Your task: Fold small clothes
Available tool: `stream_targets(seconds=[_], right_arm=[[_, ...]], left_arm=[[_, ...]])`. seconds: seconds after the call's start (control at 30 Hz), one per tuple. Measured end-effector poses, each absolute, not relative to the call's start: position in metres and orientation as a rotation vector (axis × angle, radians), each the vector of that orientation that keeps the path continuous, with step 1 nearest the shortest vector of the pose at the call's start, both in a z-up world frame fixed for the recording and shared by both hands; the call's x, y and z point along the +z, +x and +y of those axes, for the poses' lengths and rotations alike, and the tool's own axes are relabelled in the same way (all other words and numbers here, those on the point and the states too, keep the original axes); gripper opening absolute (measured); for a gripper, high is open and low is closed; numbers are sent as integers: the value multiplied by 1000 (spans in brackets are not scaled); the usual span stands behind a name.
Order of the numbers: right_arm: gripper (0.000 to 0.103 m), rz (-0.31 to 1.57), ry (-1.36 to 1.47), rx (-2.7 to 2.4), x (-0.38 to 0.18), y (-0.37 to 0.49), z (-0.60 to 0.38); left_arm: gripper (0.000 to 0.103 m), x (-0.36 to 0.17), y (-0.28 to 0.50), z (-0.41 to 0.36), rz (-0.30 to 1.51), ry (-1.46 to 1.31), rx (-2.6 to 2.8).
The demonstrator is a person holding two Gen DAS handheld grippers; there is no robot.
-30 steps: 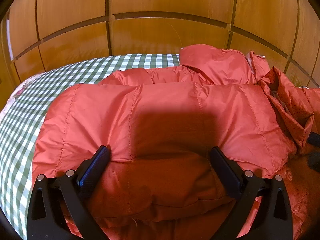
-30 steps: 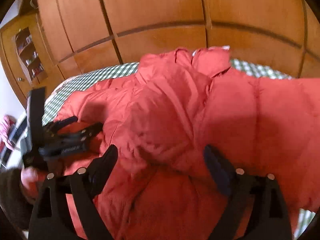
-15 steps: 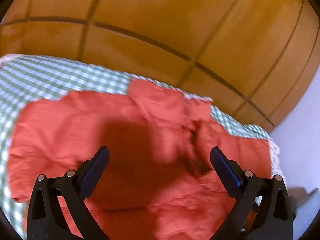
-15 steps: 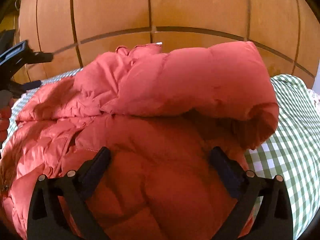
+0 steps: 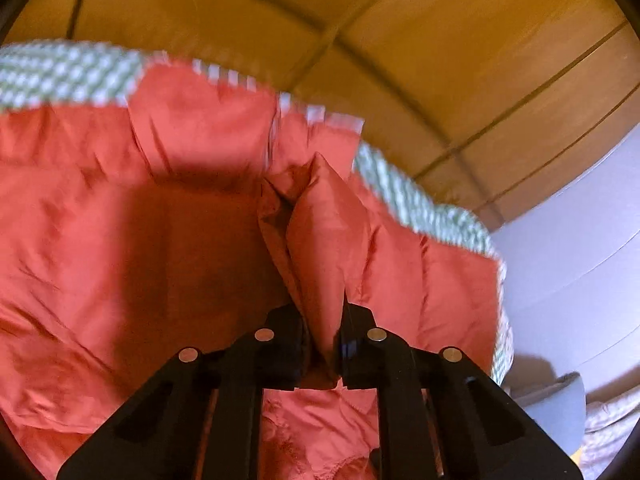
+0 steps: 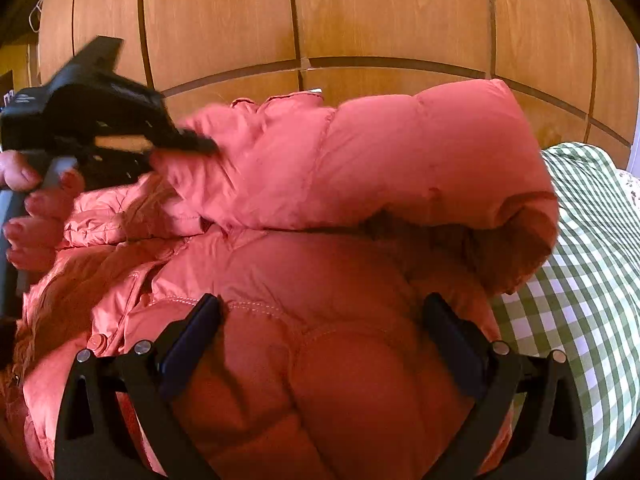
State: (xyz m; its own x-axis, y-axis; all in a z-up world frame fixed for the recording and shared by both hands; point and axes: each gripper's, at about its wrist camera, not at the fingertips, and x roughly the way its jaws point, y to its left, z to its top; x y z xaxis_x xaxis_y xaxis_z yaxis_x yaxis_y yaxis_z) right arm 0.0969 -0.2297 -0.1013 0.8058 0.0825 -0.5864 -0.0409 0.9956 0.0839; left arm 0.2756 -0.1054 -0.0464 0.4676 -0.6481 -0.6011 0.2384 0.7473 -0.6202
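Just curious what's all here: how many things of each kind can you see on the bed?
Red jacket: 1
Checked cover: 1
Black tools: 2, left and right
Total: 4

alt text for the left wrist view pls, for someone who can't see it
The left gripper has just closed, pinching a raised fold of a puffy red jacket between its black fingers. The jacket lies on a green checked cloth, with wooden panels behind; the image is motion-blurred.
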Motion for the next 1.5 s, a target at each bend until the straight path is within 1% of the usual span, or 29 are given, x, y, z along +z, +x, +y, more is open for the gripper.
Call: stream_targets(seconds=[0.07, 0.13, 0.23, 0.33, 0.5, 0.6, 0.73, 0.83, 0.97, 1.03, 1.07, 1.1, 1.23, 1.37, 1.5], right_arm=[[101, 627, 69, 66, -100, 95, -231], [101, 622, 68, 64, -100, 95, -231], [101, 606, 70, 51, -99, 92, -233], [101, 563, 91, 16, -96, 81, -238], [101, 515, 235, -106, -84, 61, -272], [101, 496, 299, -172, -69, 56, -297], [101, 510, 314, -209, -41, 84, -315], [101, 561, 260, -239, -29, 126, -312], [101, 615, 202, -287, -42, 181, -306], [101, 714, 126, -350, -67, 216, -307], [101, 755, 113, -349, -81, 228, -310], [101, 773, 139, -333, -94, 238, -315], [101, 791, 179, -344, -106, 252, -326], [101, 787, 248, -305, -109, 248, -336], [101, 795, 305, -306, -93, 235, -347]], left_arm=[[11, -35, 270, -81, 860, -520, -544], [11, -34, 267, -64, 839, -516, -506], [11, -51, 258, -44, 860, -461, -451], [11, -78, 246, -32, 886, -491, -447], [11, -104, 227, -18, 820, -563, -483], [11, -108, 227, -16, 805, -595, -502], [11, -110, 229, -13, 799, -609, -507], [11, -109, 227, -13, 797, -606, -506], [11, -109, 227, -12, 788, -605, -500], [11, -111, 226, -11, 792, -605, -497], [13, -112, 227, -11, 800, -604, -499], [13, -113, 228, -12, 805, -602, -500], [13, -116, 231, -15, 820, -586, -501], [13, -120, 234, -13, 827, -601, -506], [13, -120, 234, -12, 829, -606, -504]])
